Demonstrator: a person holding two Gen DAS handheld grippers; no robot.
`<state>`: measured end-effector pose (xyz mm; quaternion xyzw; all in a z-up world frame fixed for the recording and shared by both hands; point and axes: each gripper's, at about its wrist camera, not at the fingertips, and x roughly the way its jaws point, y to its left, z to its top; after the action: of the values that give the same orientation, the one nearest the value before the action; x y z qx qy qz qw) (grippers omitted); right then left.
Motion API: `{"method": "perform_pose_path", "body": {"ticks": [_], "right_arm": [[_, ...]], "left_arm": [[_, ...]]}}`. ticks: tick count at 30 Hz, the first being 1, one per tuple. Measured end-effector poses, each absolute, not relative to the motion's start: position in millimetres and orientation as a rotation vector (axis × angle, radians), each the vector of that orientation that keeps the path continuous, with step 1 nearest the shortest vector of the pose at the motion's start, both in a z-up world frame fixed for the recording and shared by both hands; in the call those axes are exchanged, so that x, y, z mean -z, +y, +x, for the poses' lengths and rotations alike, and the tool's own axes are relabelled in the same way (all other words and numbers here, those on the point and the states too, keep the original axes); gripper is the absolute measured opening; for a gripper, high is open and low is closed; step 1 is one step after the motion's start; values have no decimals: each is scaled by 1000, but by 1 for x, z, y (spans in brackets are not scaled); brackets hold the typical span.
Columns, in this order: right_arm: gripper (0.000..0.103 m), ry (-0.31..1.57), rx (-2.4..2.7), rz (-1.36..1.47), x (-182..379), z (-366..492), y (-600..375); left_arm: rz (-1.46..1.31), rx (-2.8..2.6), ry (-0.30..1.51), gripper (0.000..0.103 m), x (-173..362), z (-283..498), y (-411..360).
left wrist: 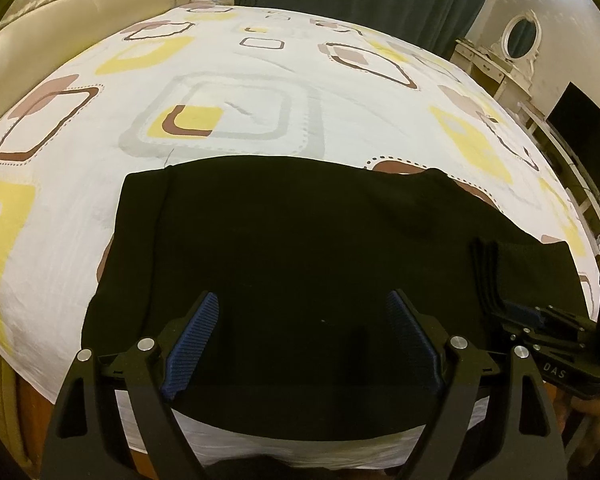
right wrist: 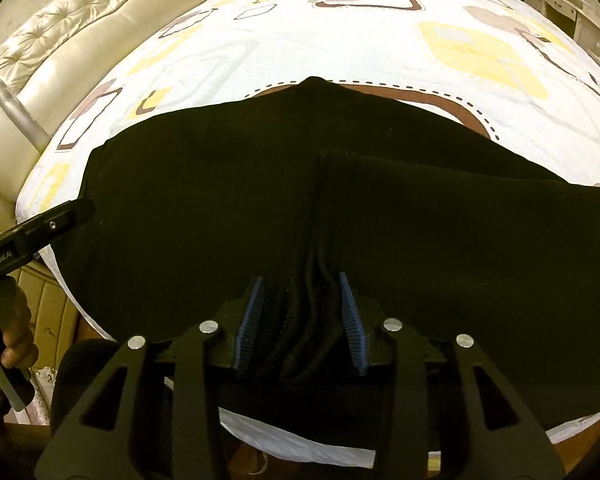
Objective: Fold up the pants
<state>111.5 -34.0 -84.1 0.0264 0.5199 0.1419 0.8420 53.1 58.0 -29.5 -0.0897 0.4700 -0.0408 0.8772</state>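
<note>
Left wrist view: left gripper (left wrist: pixel 304 340) spread wide, nothing between the pads, poised over black pants (left wrist: pixel 300 248) lying flat on the bed (left wrist: pixel 228 72).

Right wrist view: right gripper (right wrist: pixel 302 320) partly open; bunched pants folds (right wrist: pixel 300 320) between the blue pads (right wrist: pixel 350 320); whether they press, cannot tell.

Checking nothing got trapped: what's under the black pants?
The patterned bedsheet lies under the black pants, showing around them. Whatever sits beneath the dark cloth itself is covered.

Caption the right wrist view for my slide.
Right gripper straddling the bunched edge of black pants on a patterned bed.
</note>
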Motion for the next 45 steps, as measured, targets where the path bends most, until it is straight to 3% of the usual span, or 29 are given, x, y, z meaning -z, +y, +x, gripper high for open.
{"method": "perform_pose_path", "body": {"ticks": [9,13,16,24,32,33,34,36,41,45], "right_arm": [[43,936,-399,161,42,94,-63],[55,838,-389,230,7,91,-123],[59,787,-322,288,-6,94,-183],[60,857,-123,561,40,113,-328],[59,948,-190,730,92,138,-346],[54,946,-199,747,95,140,-346],[32,948,-215,768,100,143,-346],[25,975,-211,777,107,148,-344],[22,988,-205,775,113,151,-346],[28,973,-219,834,114,145,-350]], "left_arm": [[-151,81,973,85,30,52,53],[-152,80,982,85,33,53,53],[-152,79,985,85,33,53,52],[-170,86,1003,85,38,54,51],[-153,103,1007,85,40,53,45],[-153,105,1008,85,40,53,44],[-153,106,1009,85,41,53,44],[-153,106,1011,85,41,53,44],[-156,103,1017,85,43,53,45],[-157,96,1018,85,43,53,46]]}}
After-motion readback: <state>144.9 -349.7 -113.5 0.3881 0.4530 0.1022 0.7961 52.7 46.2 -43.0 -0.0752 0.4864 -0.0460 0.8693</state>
